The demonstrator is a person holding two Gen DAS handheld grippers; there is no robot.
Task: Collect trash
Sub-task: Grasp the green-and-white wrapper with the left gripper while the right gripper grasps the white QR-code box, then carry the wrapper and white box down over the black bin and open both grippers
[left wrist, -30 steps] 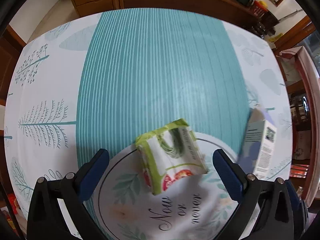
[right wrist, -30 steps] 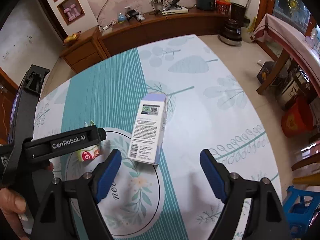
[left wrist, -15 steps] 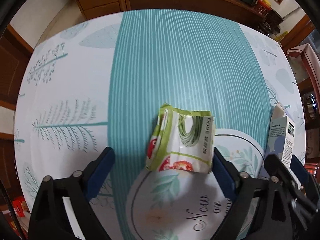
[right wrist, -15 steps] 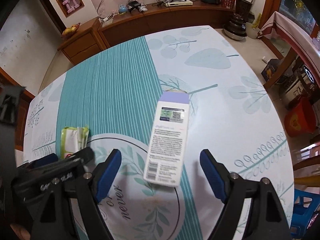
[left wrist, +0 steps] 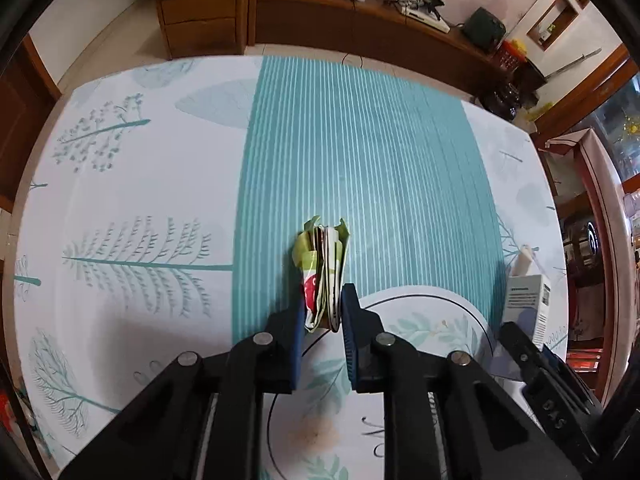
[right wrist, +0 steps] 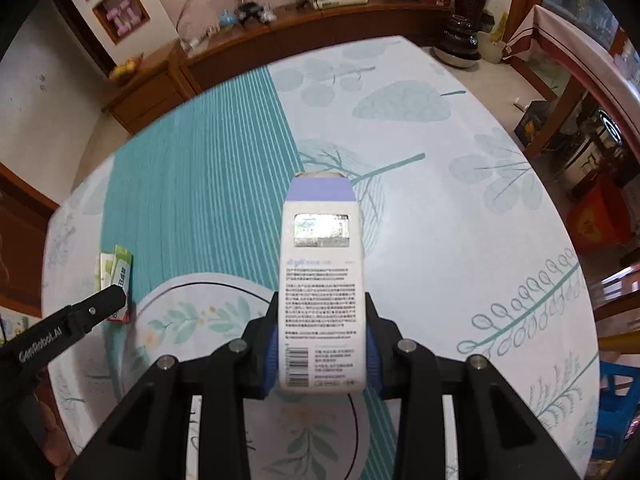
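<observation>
A green and white snack wrapper [left wrist: 323,276] is squeezed edge-up between the blue pads of my left gripper [left wrist: 323,312], whose jaws are closing and press on its lower half. From the right wrist view the same wrapper [right wrist: 116,276] shows at the left with the left gripper's tip [right wrist: 108,300] on it. A white carton with a lilac top [right wrist: 322,280] lies lengthwise between the pads of my right gripper [right wrist: 322,356], whose jaws are closing and press on its near end. That carton [left wrist: 526,304] also shows at the right edge of the left wrist view.
The table [left wrist: 160,184] wears a white cloth with a teal striped band and tree prints. Wooden cabinets [left wrist: 360,28] line the far wall. An orange bin [right wrist: 596,220] and a blue stool [right wrist: 618,404] stand on the floor to the right.
Both grippers went from wide open to closed on their objects. The wrapper, flat before, now stands crushed edge-up between the left pads. The carton now sits between the right pads.
</observation>
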